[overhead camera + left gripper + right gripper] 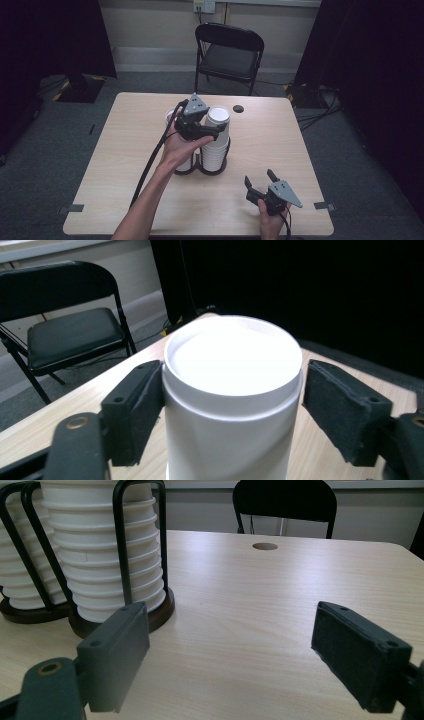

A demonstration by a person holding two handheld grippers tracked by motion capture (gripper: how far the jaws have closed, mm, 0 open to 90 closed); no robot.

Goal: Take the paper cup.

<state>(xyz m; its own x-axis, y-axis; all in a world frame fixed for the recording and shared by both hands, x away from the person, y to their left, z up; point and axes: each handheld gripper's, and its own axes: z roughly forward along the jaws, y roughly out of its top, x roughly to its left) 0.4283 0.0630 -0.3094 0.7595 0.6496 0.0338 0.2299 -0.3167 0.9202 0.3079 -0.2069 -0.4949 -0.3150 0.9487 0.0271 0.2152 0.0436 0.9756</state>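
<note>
My left gripper [232, 405], jaws apart, straddles top cup [232, 390] of the stack; left pad touching, right w/ gap. Right gripper [250, 655] open over bare table [280, 595], cup rack [120, 545] ahead-left.

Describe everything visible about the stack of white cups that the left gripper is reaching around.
The tall stack of white paper-looking cups stands upright, mouth up, in a black wire holder with a round dark base, mid-table. Rolled rims form even ridges down its side. The top cup is empty and smooth. The left gripper brackets it with open jaws, the left pad close to or touching the rim, the right one apart. A second stack stands beside it.
</note>
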